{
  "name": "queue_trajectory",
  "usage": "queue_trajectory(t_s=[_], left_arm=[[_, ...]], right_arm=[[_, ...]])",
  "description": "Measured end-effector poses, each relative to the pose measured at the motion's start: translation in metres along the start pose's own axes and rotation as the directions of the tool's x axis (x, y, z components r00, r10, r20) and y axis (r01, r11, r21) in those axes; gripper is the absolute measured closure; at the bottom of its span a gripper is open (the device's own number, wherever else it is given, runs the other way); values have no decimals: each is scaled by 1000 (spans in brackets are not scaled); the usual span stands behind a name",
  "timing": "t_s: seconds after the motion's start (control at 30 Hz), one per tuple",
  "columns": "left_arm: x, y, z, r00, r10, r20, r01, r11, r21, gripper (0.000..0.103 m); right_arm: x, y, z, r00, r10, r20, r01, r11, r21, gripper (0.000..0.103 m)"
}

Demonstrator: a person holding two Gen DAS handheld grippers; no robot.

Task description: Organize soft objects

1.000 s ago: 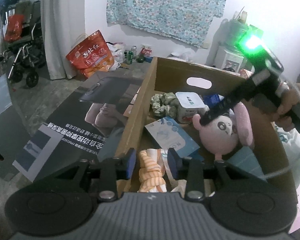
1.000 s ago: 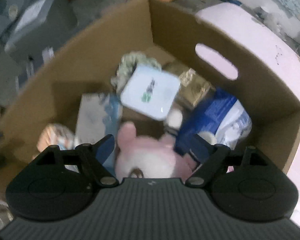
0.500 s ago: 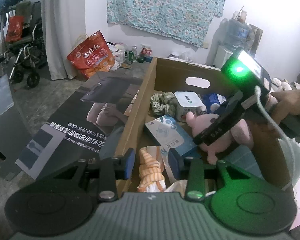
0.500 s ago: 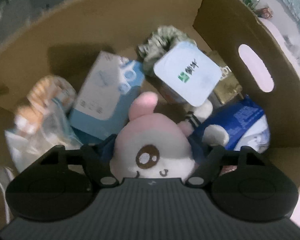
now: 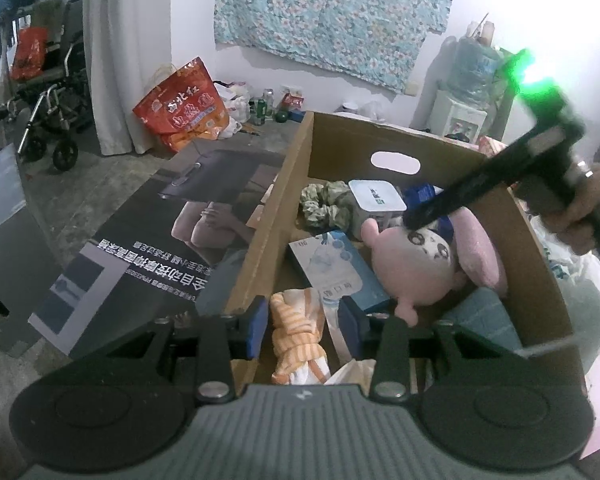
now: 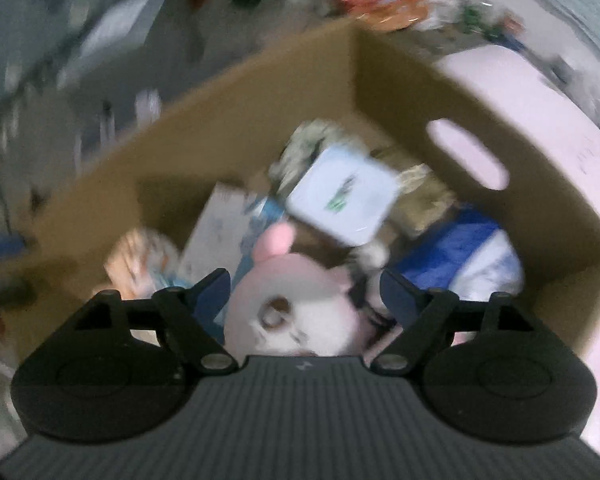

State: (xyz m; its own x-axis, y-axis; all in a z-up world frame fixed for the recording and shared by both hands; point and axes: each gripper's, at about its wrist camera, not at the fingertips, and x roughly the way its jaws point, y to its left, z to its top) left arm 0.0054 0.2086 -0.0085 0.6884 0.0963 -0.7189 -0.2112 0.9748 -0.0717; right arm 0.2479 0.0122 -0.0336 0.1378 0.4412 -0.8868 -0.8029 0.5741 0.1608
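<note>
A pink plush toy (image 5: 415, 264) lies in an open cardboard box (image 5: 539, 264), among a green scrunchie (image 5: 323, 204), a white tub (image 5: 375, 200) and a blue packet (image 5: 335, 268). My right gripper (image 6: 304, 290) is open just above the plush (image 6: 300, 300), its jaws wide on either side of it; in the left wrist view its tip (image 5: 415, 220) sits by the plush's head. My left gripper (image 5: 303, 326) is open at the box's near edge, with an orange striped cloth (image 5: 298, 332) between its jaws, apart from both.
A printed poster board (image 5: 172, 240) lies left of the box. A red bag (image 5: 184, 108), bottles and a wheelchair (image 5: 48, 120) stand on the floor behind. A water dispenser (image 5: 471, 92) stands at the back right. A pink surface (image 6: 519, 92) lies beyond the box.
My right gripper has lifted and pulled back from the plush, which has stayed in the box. The left gripper has barely moved.
</note>
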Motion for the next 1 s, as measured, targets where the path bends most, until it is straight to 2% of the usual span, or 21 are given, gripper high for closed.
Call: queue_trajectory(t_s=[0.07,0.1,0.2,0.4,0.5,0.57,0.7,0.77,0.8,0.9,0.97,1.0], left_arm=[[1,0,0,1000,2,4,-2,1000,-5,61],[1,0,0,1000,1,4,-1,1000,-7,61],[1,-2,1,1000,4,-2,-4,1000,-7,60],[-12,-4,-4,1000,14,21,-14,1000,-15,54],[-21,-5,-7,1000,18,25,-18,1000,-19,50],[-27,-6,-9,999,28,33,-28,1000,-15,45],[-42,-7,-12,997,41,59,-41,999,-11,35],[-48,-9,-14,997,36,66,-35,999,-14,23],[-51,-10,-15,997,30,74,-29,999,-15,20],[-62,-14,-20,995,18,100,-18,1000,-7,13],[-68,-17,-23,994,15,112,-15,1000,2,8],[-72,-19,-24,993,13,121,-13,1000,5,6]], right_arm=[[-10,-17,-3,1000,22,-6,-21,995,100,20],[-9,-20,-6,999,24,-21,-21,993,112,20],[-2,-14,-13,998,37,-56,-32,996,81,20],[13,-2,-12,996,-28,-89,31,999,31,18],[13,-1,-11,997,-41,-58,44,998,43,18],[2,1,-12,1000,-21,-16,21,998,60,18],[-47,3,-27,991,-5,134,-6,996,86,17],[-80,7,-49,974,2,228,-25,995,97,14],[-93,9,-59,964,9,264,-38,994,103,13],[-135,21,-112,913,5,407,-65,989,135,2],[-153,34,-148,881,-27,473,-49,988,147,1],[-159,39,-162,872,-44,488,-36,987,154,1]])
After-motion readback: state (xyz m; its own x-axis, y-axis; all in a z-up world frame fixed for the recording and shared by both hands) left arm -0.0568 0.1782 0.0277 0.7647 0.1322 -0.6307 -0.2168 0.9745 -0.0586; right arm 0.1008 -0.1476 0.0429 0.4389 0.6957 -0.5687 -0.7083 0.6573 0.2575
